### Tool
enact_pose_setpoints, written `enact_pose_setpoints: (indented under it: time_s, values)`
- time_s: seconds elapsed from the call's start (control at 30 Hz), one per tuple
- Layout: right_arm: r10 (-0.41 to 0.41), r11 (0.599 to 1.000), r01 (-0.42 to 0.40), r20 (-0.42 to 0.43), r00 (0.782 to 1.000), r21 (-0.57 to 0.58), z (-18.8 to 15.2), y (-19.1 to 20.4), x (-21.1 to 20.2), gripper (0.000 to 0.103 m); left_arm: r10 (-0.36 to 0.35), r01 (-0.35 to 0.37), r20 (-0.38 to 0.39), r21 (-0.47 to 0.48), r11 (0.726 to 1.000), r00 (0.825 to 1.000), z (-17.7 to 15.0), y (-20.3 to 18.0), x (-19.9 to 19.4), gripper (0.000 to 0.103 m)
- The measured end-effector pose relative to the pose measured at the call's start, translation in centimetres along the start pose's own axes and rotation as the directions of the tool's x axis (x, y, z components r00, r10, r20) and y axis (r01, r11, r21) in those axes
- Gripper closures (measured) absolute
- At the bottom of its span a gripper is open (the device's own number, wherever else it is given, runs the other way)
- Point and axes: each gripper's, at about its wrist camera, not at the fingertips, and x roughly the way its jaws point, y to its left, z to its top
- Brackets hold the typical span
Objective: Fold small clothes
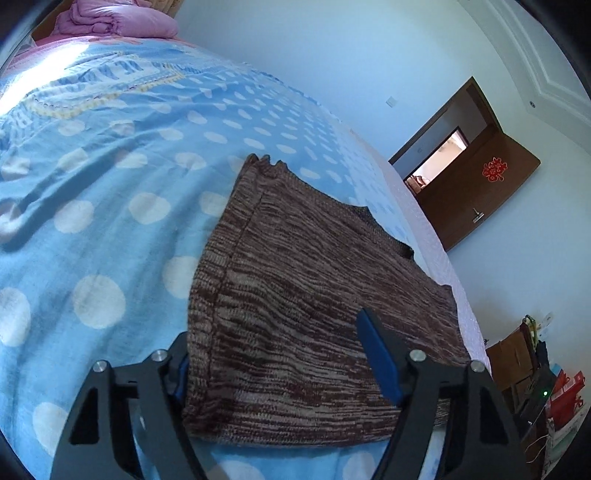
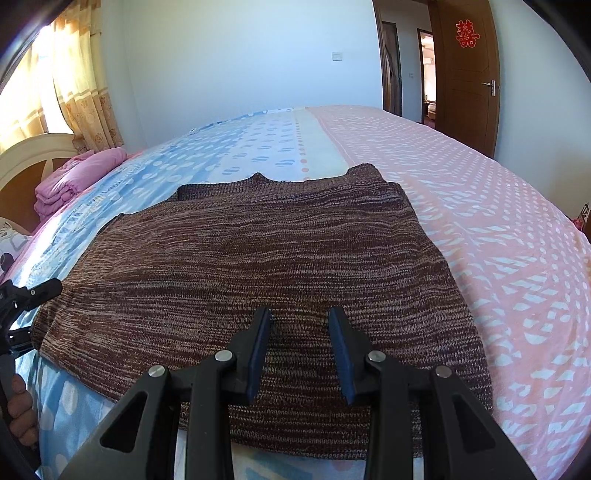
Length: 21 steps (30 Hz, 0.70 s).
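While the brown knitted sweater [image 2: 255,258] lies flat on the bed [image 2: 480,206], the right gripper [image 2: 300,350] hovers over its near hem, fingers part open with nothing pinched. At its left corner, the left gripper [image 1: 280,365] straddles the fabric, fingers wide, gripping nothing. Beyond the fingers, a red paper character [image 2: 467,33] marks the door [image 2: 469,85]; no other writing is legible.

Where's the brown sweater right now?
The brown sweater lies flat near the bed's front edge, straddling the blue dotted sheet and the pink sheet, directly ahead of both tongs.
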Motion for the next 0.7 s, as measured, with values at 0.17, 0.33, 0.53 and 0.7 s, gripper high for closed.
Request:
enact_pose_setpoints:
  time_s: [0.17, 0.33, 0.53, 0.7]
  values:
    - [0.000, 1.000, 0.000, 0.000, 1.000, -0.001, 0.0, 0.0, 0.0, 0.068, -0.035, 0.037, 0.024, -0.102, 0.994, 0.999, 1.3, 1.0, 0.8, 0.018]
    - [-0.003, 1.000, 0.003, 0.000, 1.000, -0.001, 0.0, 0.0, 0.1, 0.068, -0.072, 0.071, -0.020, -0.031, 0.997, 0.997, 1.3, -0.4, 1.5, 0.049]
    - [-0.006, 1.000, 0.006, 0.000, 1.000, -0.006, 0.1, 0.1, 0.1, 0.068, -0.055, 0.054, -0.010, -0.111, 0.992, 0.998, 1.8, 1.0, 2.0, 0.049]
    - [-0.024, 1.000, 0.024, 0.004, 1.000, -0.017, 0.1, 0.3, 0.1, 0.069, -0.061, 0.061, -0.002, -0.145, 0.988, 0.998, 2.7, 1.1, 2.7, 0.046]
